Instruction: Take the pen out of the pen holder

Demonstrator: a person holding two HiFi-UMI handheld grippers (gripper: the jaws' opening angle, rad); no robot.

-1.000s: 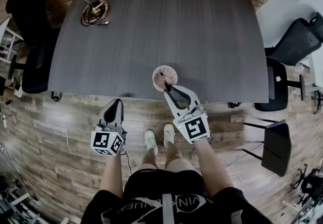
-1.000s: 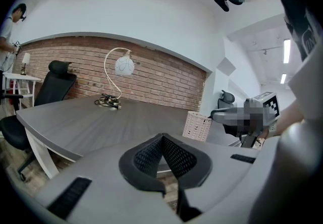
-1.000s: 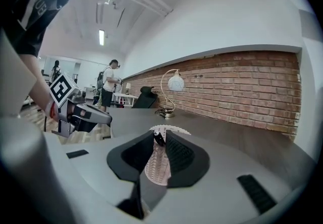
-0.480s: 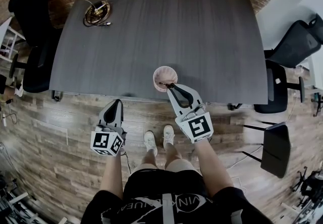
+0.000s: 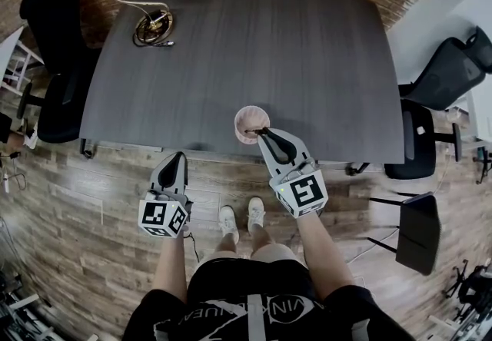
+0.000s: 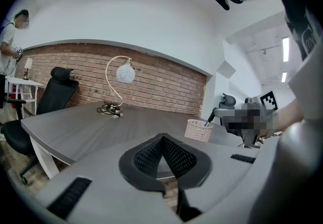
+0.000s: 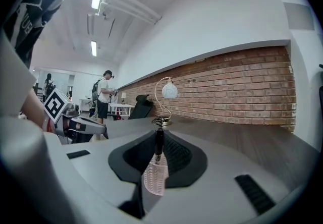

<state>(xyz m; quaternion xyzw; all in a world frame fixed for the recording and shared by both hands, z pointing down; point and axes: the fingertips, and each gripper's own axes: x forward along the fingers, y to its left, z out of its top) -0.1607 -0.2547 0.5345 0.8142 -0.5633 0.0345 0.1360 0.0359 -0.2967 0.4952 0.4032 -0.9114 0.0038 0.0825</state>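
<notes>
— checking right gripper (image 5: 263,132): state?
— jaws clamped on the pen (image 7: 158,142), which stands in the pen holder (image 5: 237,123), lower centre, near table (image 5: 231,40) edge.
— left gripper (image 5: 181,155)?
— jaws together, empty, lower left.

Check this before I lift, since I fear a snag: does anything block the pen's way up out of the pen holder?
Nothing visible does. The right gripper is shut on the pen above the pen holder, with open air overhead; the lamp stands far across the table.
</notes>
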